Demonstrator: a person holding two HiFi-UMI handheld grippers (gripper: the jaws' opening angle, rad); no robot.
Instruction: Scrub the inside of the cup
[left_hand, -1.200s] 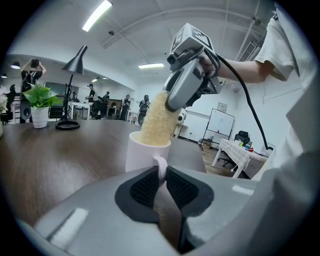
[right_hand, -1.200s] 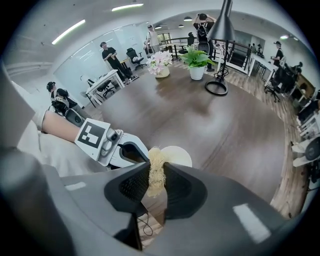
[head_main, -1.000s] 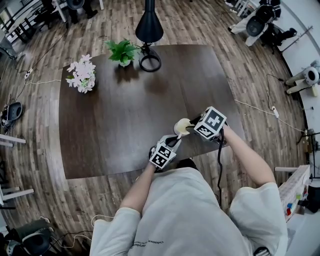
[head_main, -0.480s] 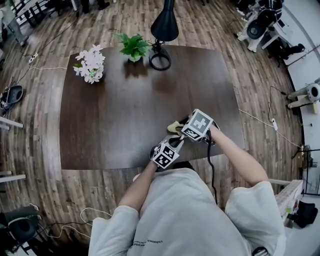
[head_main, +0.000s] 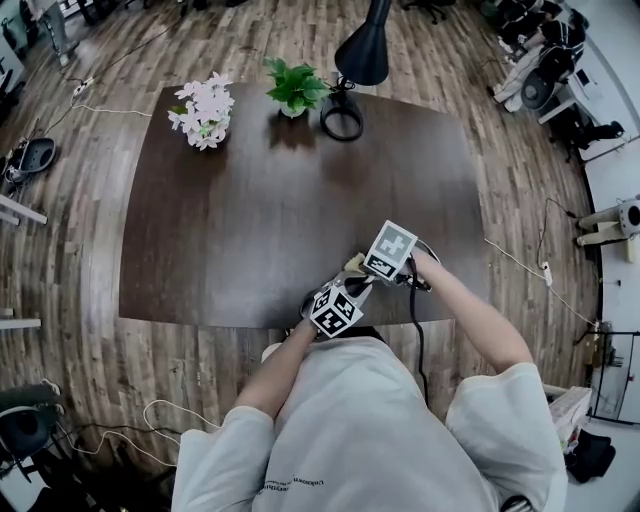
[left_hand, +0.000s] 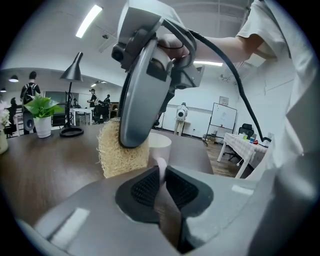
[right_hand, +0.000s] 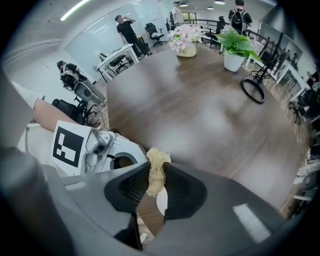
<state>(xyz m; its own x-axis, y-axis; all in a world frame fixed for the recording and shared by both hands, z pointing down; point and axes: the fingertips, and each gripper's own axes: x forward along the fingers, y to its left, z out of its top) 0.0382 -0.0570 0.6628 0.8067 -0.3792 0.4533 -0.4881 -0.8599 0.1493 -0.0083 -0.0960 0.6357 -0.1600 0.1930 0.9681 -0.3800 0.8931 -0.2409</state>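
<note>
Loofah pad clamped in right hand-held gripper.

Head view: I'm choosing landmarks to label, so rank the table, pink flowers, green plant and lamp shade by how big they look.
1. Table, by far.
2. Lamp shade, though it sits nearer the camera.
3. Pink flowers and green plant: too alike to rank.

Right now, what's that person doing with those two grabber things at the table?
A person is scrubbing a cup at the near edge of the dark table. The left gripper is shut on a thin white part of the white cup. The right gripper is shut on a scratchy tan scrubbing pad, held right at the cup. I can't tell if the pad is inside.
</note>
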